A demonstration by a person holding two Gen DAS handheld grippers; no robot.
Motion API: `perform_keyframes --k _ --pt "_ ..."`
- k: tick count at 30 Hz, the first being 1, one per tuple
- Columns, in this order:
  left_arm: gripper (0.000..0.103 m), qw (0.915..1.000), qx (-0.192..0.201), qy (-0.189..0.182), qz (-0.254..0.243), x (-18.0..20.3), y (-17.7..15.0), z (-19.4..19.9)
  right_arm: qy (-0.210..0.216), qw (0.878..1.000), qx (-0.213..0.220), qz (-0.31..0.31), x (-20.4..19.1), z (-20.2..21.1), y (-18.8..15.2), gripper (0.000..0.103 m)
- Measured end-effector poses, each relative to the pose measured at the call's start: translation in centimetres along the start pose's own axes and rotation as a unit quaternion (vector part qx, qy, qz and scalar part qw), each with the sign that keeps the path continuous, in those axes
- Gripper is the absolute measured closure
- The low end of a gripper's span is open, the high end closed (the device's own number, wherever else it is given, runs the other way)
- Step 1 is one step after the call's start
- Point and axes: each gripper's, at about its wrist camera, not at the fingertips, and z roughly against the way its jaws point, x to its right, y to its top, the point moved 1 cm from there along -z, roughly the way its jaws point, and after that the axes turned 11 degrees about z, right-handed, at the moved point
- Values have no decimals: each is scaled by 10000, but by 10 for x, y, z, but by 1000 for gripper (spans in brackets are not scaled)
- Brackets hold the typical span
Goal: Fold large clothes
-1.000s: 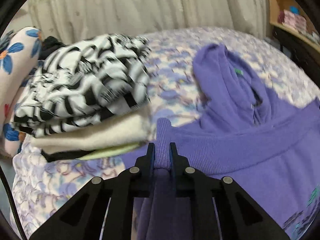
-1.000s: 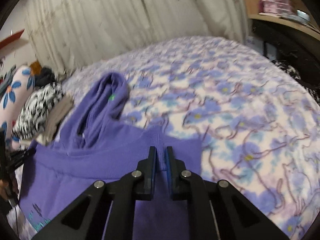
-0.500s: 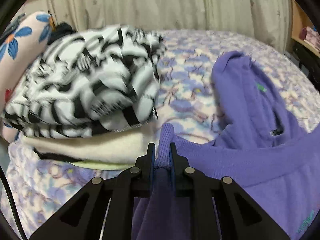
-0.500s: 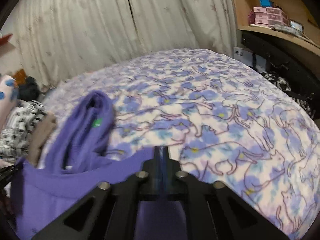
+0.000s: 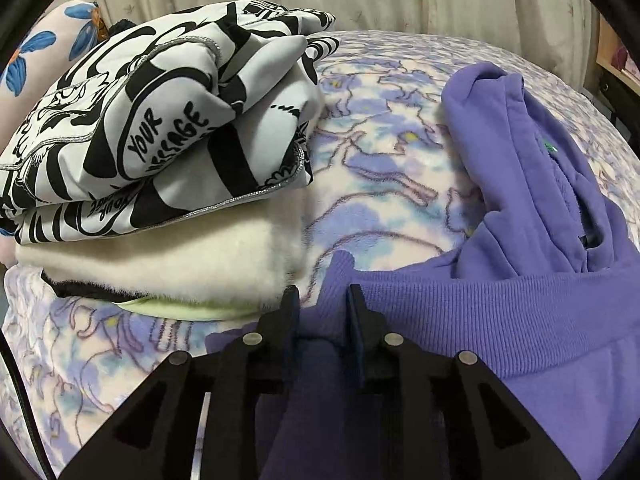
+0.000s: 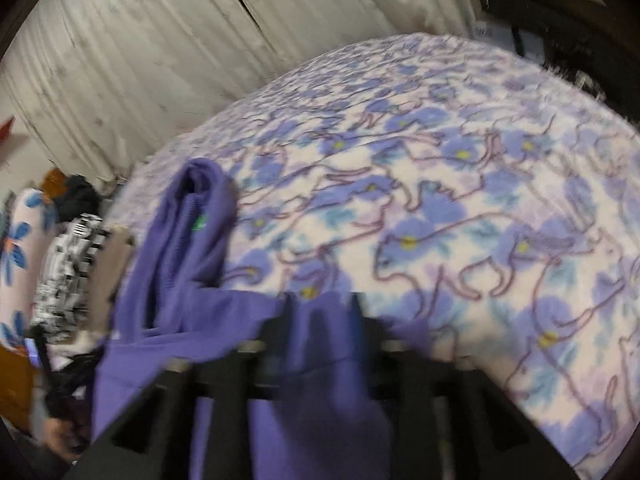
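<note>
Lying folded on the flowered blanket (image 5: 380, 168): purple hoodie (image 5: 540, 292), hem band running from 9 to 3 o'clock across both views, hood at 1 o'clock.

Left gripper (image 5: 322, 300): jaws just parted slightly, hem corner loose between them, pads apparently clear.

Right gripper (image 6: 320, 312): blurred, jaws just opened about halfway, hem corner between them, seemingly released.

Stack of folded clothes (image 5: 160, 140): 10 o'clock of the left gripper, which is the nearer.
</note>
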Motion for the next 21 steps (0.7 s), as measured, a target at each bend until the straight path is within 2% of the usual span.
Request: perform_keyframes --k 1,5,7,9,10,11,12,14,16,17,21 --pt "80 10000 -7 -4 2 -1 0 0 -17 10000 -45 23 -1 0 1 49" --pt "79 10000 -33 -3 -1 -4 0 4 -129 9987 -436 219 -4 -14 -1 49" --pt "79 10000 -45 14 -36 -3 -2 7 -53 9977 -552 386 -8 -21 -4 49" --pt "79 9999 -58 41 -102 -1 -2 9 -187 9946 -709 731 -18 -27 -7 61" --pt "79 9999 -61 53 -133 0 -1 9 -440 9909 -776 1011 -25 -28 -9 89" --pt "79 9998 -61 54 -181 1 -1 12 -621 9882 -732 1191 -30 -25 -11 95" --pt "79 9997 -44 56 -227 2 0 14 -742 9874 -612 1258 -32 -18 -10 95" --pt "79 9996 21 31 -296 4 1 19 -1065 9869 -40 1214 -31 9 -4 95" --pt "79 9995 55 -1 -300 5 2 22 -1100 9880 118 1076 -23 15 1 95" --pt "77 9996 47 17 -278 5 2 19 -1071 9888 20 1039 -20 10 1 95" --pt "66 9993 -127 259 -239 6 -3 -1 -1424 9806 -602 1204 -16 -34 -15 95"
